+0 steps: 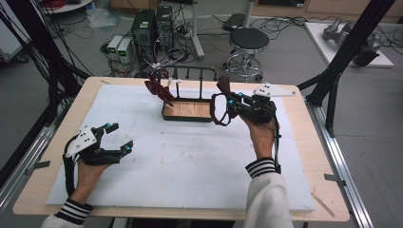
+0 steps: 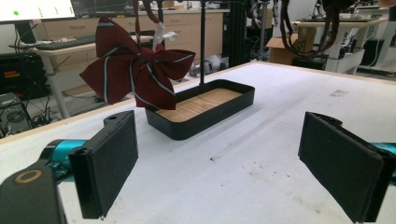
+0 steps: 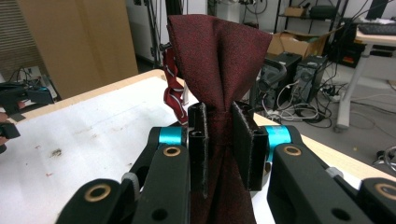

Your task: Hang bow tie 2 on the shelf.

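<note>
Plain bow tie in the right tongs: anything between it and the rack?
Nothing visible. The plain bow tie sits clamped in the right tongs beside the rack; the striped bow tie hangs at the rack's far end.

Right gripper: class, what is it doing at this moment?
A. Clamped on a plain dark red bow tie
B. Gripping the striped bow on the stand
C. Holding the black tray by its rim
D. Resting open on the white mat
A: the right gripper has its jaws pinched on the middle of the plain dark red bow tie, held up near the black tray.
</note>
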Action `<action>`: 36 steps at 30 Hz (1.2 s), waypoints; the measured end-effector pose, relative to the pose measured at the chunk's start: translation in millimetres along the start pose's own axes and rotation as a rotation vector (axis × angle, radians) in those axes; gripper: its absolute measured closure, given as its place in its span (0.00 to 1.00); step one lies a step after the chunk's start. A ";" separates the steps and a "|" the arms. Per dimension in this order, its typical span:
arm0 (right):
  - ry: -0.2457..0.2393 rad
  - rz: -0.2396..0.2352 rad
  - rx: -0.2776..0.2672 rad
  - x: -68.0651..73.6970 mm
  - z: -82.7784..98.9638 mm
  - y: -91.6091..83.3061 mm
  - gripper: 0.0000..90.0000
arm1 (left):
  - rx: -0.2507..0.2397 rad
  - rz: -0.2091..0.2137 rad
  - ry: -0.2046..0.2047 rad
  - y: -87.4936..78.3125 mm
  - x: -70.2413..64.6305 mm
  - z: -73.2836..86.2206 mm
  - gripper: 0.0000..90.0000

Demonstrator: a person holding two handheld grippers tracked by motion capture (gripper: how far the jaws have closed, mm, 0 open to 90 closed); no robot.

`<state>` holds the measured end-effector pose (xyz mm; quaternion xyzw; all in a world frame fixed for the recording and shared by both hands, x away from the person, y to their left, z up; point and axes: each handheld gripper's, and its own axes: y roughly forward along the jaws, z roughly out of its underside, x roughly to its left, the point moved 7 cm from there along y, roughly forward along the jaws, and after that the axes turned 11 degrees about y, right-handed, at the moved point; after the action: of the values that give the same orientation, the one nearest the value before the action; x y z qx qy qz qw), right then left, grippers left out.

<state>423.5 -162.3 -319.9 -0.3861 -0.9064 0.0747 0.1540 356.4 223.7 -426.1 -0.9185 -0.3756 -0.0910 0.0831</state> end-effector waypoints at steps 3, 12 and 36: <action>-0.001 -0.004 -0.011 0.6 -5.0 5.0 0.86 | 0.000 0.002 -0.002 0.1 -0.5 -0.1 0.14; 0.009 -0.016 -0.017 0.8 -16.5 23.1 0.86 | -0.005 -0.001 -0.004 -0.3 0.0 -0.5 0.14; 0.032 0.043 -0.017 -22.2 -32.5 58.2 0.86 | -0.004 -0.005 -0.004 -0.5 2.1 0.7 0.14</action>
<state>488.4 -137.6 -309.0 -0.4080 -0.8959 0.0640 0.1637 357.6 225.6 -426.3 -0.9180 -0.3778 -0.0900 0.0800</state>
